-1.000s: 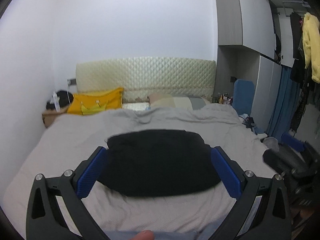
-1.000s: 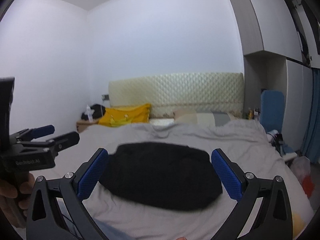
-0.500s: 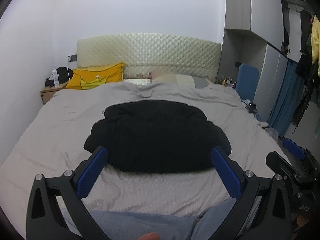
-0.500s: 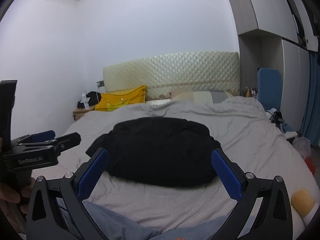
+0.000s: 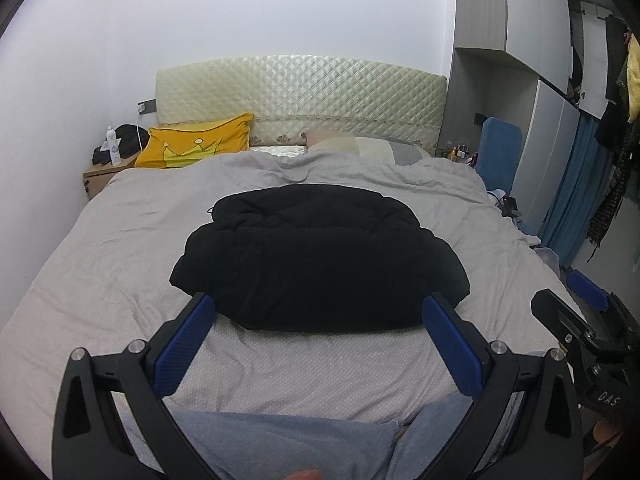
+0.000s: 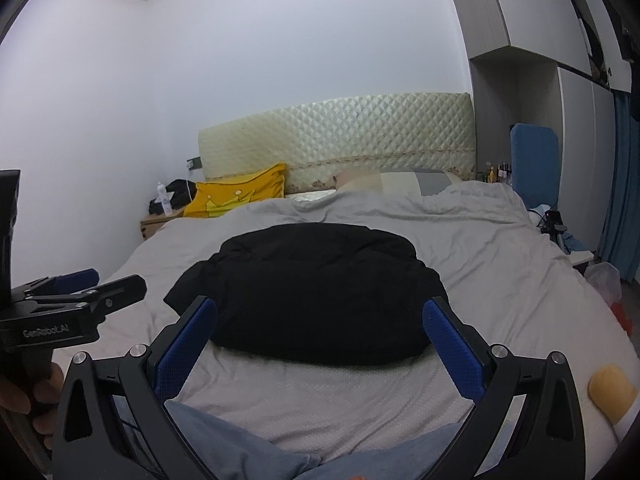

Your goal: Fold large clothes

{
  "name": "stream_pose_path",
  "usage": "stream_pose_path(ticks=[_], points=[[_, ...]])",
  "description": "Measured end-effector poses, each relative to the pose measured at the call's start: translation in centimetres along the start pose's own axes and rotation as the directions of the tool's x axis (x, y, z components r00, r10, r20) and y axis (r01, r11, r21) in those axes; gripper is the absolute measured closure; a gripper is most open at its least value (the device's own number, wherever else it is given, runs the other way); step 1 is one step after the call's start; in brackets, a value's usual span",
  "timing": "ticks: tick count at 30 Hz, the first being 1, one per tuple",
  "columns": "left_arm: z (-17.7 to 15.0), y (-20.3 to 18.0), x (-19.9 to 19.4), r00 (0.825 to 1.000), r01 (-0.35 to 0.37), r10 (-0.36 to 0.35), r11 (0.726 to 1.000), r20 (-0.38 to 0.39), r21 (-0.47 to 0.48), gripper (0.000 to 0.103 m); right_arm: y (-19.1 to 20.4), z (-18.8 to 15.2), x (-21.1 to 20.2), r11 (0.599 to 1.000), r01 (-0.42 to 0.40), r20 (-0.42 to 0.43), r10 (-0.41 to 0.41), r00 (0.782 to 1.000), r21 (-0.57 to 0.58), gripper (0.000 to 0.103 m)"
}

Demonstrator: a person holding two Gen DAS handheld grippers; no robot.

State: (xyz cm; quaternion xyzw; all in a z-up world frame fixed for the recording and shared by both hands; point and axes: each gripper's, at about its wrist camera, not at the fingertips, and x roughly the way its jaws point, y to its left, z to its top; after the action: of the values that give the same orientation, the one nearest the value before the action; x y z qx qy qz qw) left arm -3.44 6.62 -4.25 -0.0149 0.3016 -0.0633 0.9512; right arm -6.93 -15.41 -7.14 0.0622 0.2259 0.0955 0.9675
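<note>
Black garment (image 5: 316,256) lies bunched on the bed (image 5: 120,240), beyond both spread-wide tools.

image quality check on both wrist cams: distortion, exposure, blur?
Left wrist: strong fisheye bend, black vignette corners; the black garment is crushed to near-featureless dark, bed evenly lit, sharp. Right wrist: same bend, headboard slightly soft, white wall bright, no glare.

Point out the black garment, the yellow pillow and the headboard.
black garment (image 5: 320,256), left wrist view, middle of its top.
yellow pillow (image 5: 196,146), left wrist view, its front face.
headboard (image 6: 340,132), right wrist view, quilted panel.
</note>
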Motion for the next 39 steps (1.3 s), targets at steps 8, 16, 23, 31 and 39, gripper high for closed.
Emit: stream_pose_path(ticks=[8,16,23,31,39], points=[[-0.32,0.23,-0.01,1.000,0.004,-0.004,1.000,-0.007,-0.003,0.000,0.03,-0.02,-0.08,1.000,0.005,-0.001,-0.005,1.000,-0.007,0.000],[-0.49,0.28,0.02,1.000,0.007,-0.007,1.000,-0.009,0.006,0.000,0.06,-0.11,-0.02,1.000,0.008,-0.006,-0.008,1.000,-0.004,0.000],[-0.59,0.47,0.07,1.000,0.005,-0.005,1.000,-0.009,-0.005,0.000,0.03,-0.04,-0.11,1.000,0.006,-0.004,-0.007,1.000,-0.005,0.000],[-0.55,0.64,0.13,1.000,0.003,-0.003,1.000,-0.007,-0.011,0.000,-0.04,-0.24,0.15,1.000,0.017,-0.007,-0.017,1.000,-0.012,0.000],[-0.58,0.66,0.08,1.000,0.004,-0.004,1.000,-0.005,-0.010,0.000,0.00,-0.34,0.08,1.000,0.014,-0.006,-0.014,1.000,-0.013,0.000]])
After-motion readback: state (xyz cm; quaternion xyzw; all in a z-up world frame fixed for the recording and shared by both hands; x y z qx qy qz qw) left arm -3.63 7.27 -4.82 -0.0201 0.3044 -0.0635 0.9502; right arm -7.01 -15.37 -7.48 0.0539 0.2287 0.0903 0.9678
